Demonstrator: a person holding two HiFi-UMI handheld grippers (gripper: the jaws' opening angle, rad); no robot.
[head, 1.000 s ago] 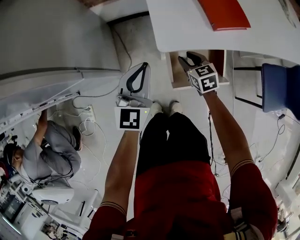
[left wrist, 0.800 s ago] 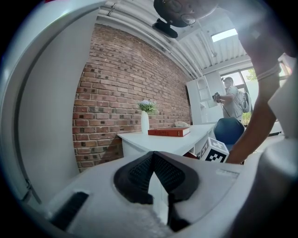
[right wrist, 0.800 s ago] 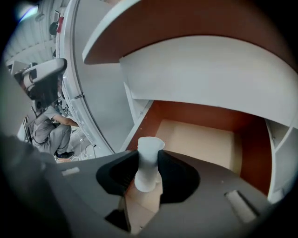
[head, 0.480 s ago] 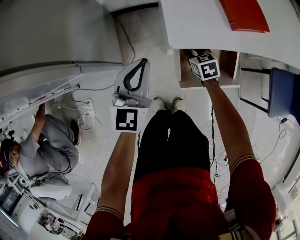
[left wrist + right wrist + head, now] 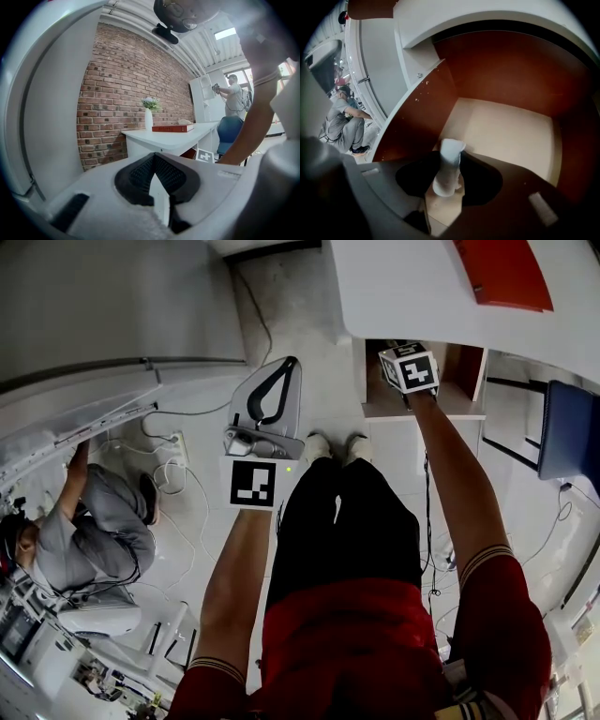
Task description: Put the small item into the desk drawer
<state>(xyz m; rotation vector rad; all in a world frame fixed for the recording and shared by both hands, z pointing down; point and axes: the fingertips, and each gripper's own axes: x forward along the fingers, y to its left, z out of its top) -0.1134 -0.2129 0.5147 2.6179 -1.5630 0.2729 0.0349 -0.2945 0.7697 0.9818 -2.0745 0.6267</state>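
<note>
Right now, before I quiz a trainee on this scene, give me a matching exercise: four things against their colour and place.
Things:
1. book
2. small item
3. chair
4. vase

Colour and place:
A. blue, beside the desk
B. white, inside the open drawer
C. red, flat on the desk top
D. white, upright on the desk top

Pairs: 1-C, 2-B, 3-A, 4-D
</note>
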